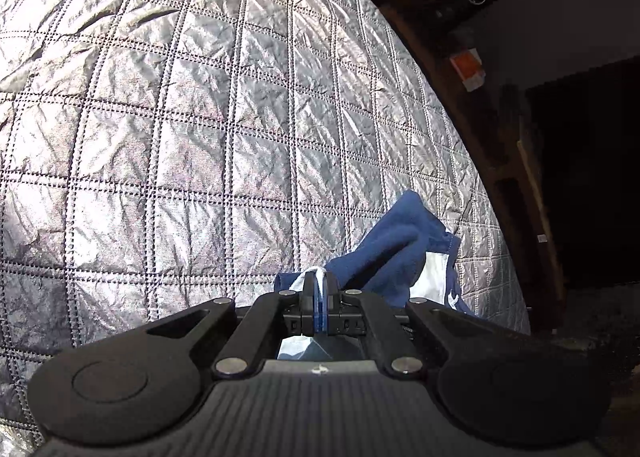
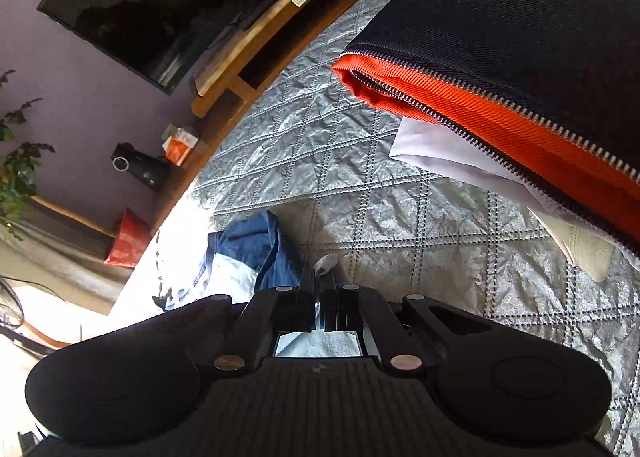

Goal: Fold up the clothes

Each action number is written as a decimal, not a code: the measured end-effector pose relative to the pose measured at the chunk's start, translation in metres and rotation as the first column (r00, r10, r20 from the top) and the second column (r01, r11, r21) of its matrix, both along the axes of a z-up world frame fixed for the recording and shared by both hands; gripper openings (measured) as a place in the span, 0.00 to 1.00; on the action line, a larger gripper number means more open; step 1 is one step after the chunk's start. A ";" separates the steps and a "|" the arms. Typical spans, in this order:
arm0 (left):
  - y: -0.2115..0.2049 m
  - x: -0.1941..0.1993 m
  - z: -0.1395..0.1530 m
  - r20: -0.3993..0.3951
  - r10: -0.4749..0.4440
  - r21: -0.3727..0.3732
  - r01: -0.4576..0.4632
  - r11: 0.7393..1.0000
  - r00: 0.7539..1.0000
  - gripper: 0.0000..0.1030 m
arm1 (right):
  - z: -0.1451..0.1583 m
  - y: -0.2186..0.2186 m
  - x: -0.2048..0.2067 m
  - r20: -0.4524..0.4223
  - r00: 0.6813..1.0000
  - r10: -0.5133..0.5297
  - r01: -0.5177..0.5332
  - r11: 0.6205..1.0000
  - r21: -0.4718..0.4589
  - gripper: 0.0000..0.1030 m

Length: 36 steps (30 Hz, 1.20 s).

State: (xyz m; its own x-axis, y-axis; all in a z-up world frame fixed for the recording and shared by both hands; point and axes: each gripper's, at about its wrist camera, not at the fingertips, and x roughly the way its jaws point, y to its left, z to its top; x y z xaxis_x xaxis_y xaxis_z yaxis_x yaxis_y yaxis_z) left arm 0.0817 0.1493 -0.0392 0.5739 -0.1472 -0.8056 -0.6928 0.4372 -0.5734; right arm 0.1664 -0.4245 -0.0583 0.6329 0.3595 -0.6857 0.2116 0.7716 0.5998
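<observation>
Both the left gripper point(image 1: 317, 289) and right gripper point(image 2: 324, 277) pinch the blue-and-white garment point(image 1: 384, 253), its bunched, mostly hidden shape unreadable.

You have two hand-held grippers, the left point(image 1: 318, 297) and the right point(image 2: 326, 289), and one blue-and-white garment point(image 1: 394, 253). You also have one quilted silver bedspread point(image 1: 180, 117), one black-and-orange zippered bag point(image 2: 500, 69) and one television point(image 2: 160, 5).

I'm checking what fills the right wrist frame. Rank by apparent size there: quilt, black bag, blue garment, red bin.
1. Quilt
2. Black bag, enlarged by nearness to the camera
3. Blue garment
4. Red bin
</observation>
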 end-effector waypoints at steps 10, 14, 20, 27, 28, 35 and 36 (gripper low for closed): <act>0.008 -0.003 -0.007 0.025 0.045 0.064 -0.046 0.997 0.999 0.13 | 0.003 0.007 -0.005 0.086 0.996 0.013 0.007 0.974 -0.225 0.14; 0.009 -0.031 0.010 0.115 0.098 0.078 -0.107 0.991 0.989 0.22 | 0.031 0.042 -0.040 0.189 0.953 0.237 -0.144 0.903 -0.405 0.15; -0.032 -0.042 0.014 0.085 -0.046 0.018 0.045 0.999 0.995 0.23 | 0.012 0.131 -0.049 0.011 0.812 0.584 -0.509 0.718 -0.475 0.16; -0.087 -0.048 -0.004 -0.045 -0.293 0.049 0.295 0.954 0.955 0.26 | 0.000 0.180 -0.007 -0.022 0.808 0.589 -0.476 0.631 -0.613 0.29; -0.089 -0.049 -0.005 -0.049 -0.288 0.067 0.290 0.955 0.957 0.25 | 0.000 0.183 0.004 -0.012 0.826 0.563 -0.444 0.637 -0.631 0.36; -0.077 -0.053 -0.005 -0.060 -0.255 0.017 0.256 0.966 0.965 0.20 | 0.020 0.208 -0.007 0.077 0.789 0.610 -0.438 0.646 -0.626 0.38; -0.075 -0.054 -0.005 -0.058 -0.247 0.006 0.248 0.969 0.967 0.20 | 0.024 0.220 -0.021 0.092 0.740 0.666 -0.480 0.620 -0.621 0.39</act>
